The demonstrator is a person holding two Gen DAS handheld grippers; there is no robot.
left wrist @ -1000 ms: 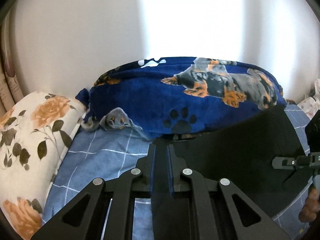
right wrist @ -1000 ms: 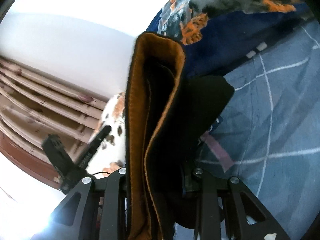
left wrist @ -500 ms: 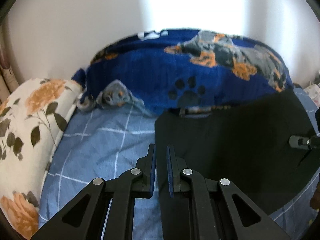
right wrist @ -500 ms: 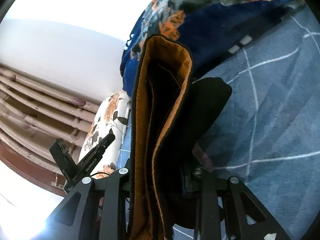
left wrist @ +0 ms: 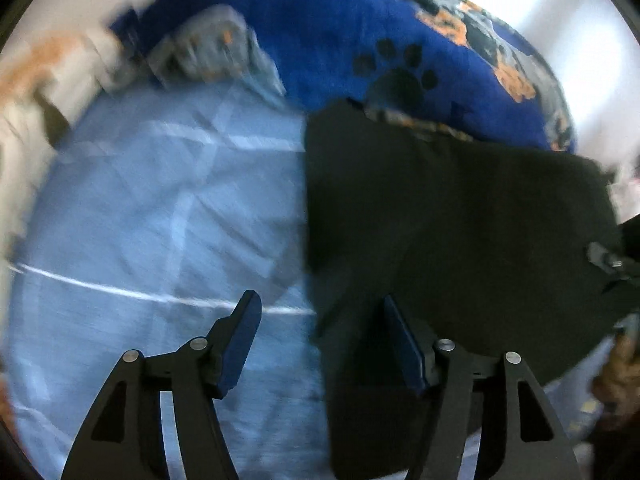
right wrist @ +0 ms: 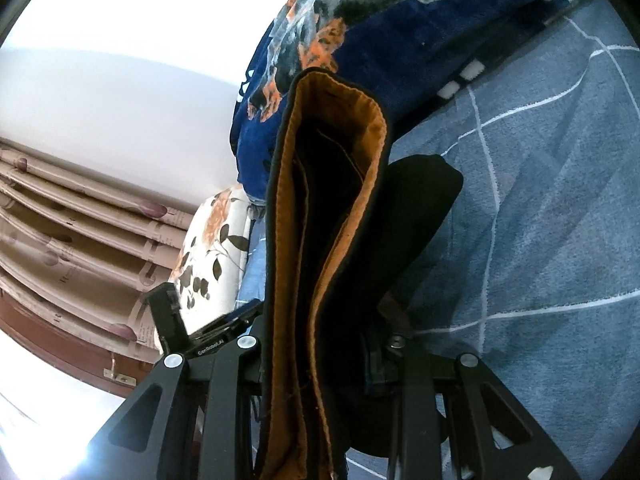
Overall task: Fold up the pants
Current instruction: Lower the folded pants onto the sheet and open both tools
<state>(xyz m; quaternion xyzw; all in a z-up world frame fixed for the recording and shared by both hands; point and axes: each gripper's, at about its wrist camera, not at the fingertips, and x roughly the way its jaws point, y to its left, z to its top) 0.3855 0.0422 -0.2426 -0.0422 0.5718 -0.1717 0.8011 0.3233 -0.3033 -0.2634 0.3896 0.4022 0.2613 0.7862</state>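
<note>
- A bedroom in a home.
- The bed [left wrist: 160, 208] is covered with a blue sheet checked with white lines.
- A blue fleece blanket [left wrist: 340, 28] printed with dogs and paw marks lies bunched against the wall.
- A floral pillow [right wrist: 212, 248] sits beside it.
- Pleated curtains [right wrist: 72, 224] hang beyond the pillow.

My left claw [left wrist: 320, 332] tips steeply downward, its jaws opening, their pads pressing on nothing. My right claw [right wrist: 316, 360] points slightly downward, clamped on thick cloth between its jaws.
</note>
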